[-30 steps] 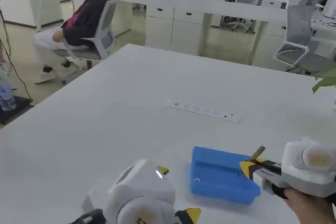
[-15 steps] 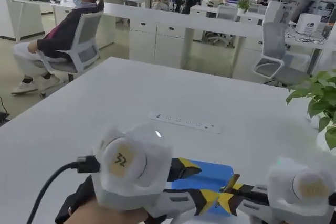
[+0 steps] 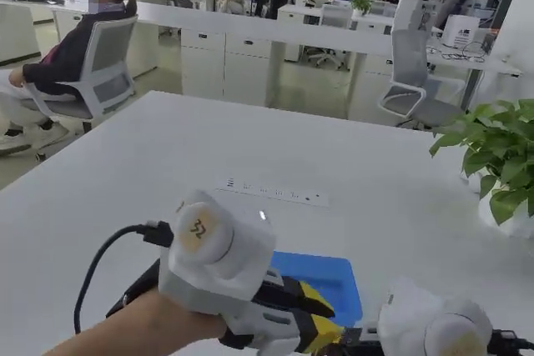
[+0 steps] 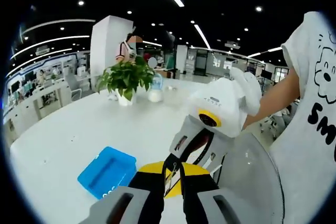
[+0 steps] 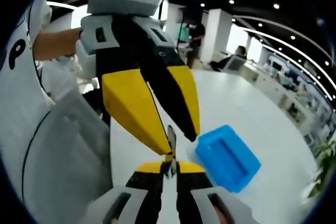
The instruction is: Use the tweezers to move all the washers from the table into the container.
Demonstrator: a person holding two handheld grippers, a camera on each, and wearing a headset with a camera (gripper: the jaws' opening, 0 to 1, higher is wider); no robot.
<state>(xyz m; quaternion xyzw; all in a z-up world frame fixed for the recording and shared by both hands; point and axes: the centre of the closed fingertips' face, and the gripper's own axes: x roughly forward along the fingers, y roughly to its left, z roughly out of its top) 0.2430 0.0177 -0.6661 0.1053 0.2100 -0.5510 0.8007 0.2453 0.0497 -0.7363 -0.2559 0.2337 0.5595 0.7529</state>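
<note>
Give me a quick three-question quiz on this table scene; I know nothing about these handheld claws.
1. True or false: the potted plant stands on the same white table as the blue container.
2. What is the right gripper clamped on? A) tweezers B) a washer C) a black cable
3. In the head view, what long white thing lies on the table beyond the container?

Key: 1 true. 2 A. 3 a power strip.
</note>
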